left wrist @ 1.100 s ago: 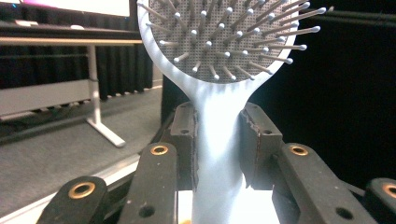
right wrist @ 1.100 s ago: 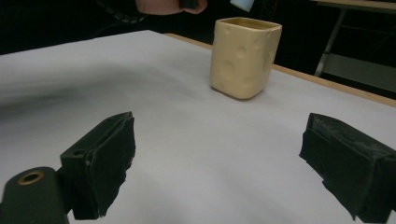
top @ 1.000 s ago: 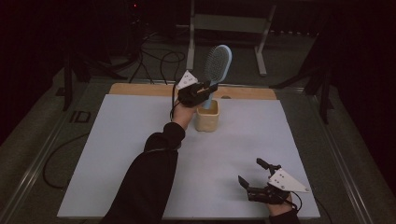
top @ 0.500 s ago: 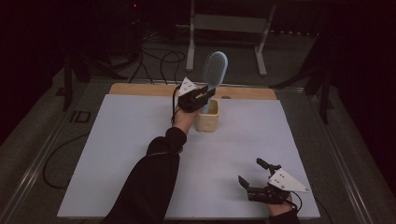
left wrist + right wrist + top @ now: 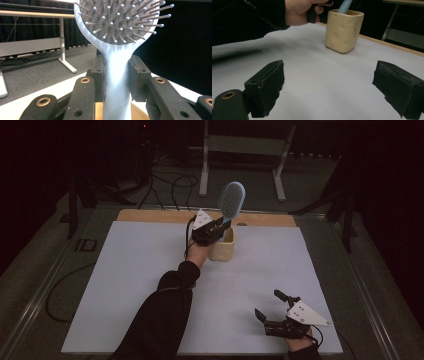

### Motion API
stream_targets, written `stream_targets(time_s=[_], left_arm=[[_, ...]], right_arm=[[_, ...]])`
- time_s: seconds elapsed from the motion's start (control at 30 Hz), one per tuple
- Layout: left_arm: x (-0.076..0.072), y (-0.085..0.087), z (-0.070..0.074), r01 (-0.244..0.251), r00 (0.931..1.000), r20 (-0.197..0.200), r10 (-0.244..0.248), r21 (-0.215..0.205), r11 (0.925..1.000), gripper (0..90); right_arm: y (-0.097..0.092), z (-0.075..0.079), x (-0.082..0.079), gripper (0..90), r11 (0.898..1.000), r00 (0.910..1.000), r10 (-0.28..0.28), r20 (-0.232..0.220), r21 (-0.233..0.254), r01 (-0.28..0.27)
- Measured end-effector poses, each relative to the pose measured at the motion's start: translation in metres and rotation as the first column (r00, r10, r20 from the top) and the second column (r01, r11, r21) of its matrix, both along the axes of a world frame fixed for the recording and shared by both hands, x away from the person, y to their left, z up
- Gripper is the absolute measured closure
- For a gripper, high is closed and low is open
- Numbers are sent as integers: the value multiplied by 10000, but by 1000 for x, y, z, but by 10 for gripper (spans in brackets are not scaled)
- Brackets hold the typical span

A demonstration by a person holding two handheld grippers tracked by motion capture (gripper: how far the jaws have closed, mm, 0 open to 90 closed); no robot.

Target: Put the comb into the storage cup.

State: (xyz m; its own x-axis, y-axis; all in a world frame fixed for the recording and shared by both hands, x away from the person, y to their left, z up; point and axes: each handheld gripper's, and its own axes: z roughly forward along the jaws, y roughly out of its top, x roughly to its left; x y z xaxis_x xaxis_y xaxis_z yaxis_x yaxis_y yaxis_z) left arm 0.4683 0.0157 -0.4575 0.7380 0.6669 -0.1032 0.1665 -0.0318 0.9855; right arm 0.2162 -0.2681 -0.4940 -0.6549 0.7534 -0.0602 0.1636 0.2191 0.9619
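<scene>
My left claw (image 5: 116, 75) is clamped on the pale blue plastic handle of a paddle hairbrush (image 5: 231, 202), whose oval head of ball-tipped bristles stands upright above the claw while the handle's lower end sits inside the cream ceramic cup with dimpled sides (image 5: 223, 248) at the far middle of the white table sheet (image 5: 125, 270). My right claw (image 5: 274, 311) rests at the near right corner of that sheet, well apart from the cup, its two black padded jaws spread wide with nothing between them.
</scene>
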Motion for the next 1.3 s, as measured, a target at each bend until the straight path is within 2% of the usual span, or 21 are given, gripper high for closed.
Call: stream_targets(time_s=[0.17,0.2,0.23,0.27,0.3,0.33,0.37,0.4,0.43,0.47,0.53,0.9,1.3], left_arm=[[0,0,-5,-246,9997,-81,247,72,9997,691],[0,1,-5,-241,9997,-101,240,-28,9997,685],[0,1,-5,-241,9997,-101,240,-28,9997,644],[1,3,-1,-173,9985,-521,159,-254,9995,518],[2,4,1,-55,9978,-664,27,-418,9991,374],[2,4,1,-55,9978,-664,27,-418,9991,252],[2,7,3,222,9984,-507,-251,-570,9981,126],[2,7,3,222,9984,-507,-251,-570,9981,31],[4,6,5,375,9964,-753,-402,-372,9986,0],[1,3,6,233,9983,-542,-196,677,9974,0],[0,2,6,371,9979,-566,-317,966,9946,0],[-2,3,7,460,9969,-684,-393,987,9941,0],[-5,10,15,386,9982,-505,-331,1116,9930,0]], right_arm=[[1,0,0,96,10000,10000,-2,7,-8,2],[1,0,0,96,10000,10000,9,19,-6,-9],[0,0,0,96,10000,10000,-2,2,10,2],[0,0,0,96,10000,10000,-25,-12,32,25],[0,0,0,96,10000,10000,-30,-24,55,30],[-1,0,0,96,10000,10000,-42,-25,39,42],[-1,0,0,96,10000,10000,-45,-25,55,45],[-1,0,0,96,10000,10000,-45,-25,55,45],[0,0,0,96,10000,10000,-35,-22,45,35],[0,0,0,96,10000,10000,-25,-17,38,25],[0,0,0,95,10000,10000,-20,-4,20,20],[0,0,0,96,10000,10000,-22,-49,14,22],[-1,-3,2,96,10000,9999,-28,-134,30,28]])
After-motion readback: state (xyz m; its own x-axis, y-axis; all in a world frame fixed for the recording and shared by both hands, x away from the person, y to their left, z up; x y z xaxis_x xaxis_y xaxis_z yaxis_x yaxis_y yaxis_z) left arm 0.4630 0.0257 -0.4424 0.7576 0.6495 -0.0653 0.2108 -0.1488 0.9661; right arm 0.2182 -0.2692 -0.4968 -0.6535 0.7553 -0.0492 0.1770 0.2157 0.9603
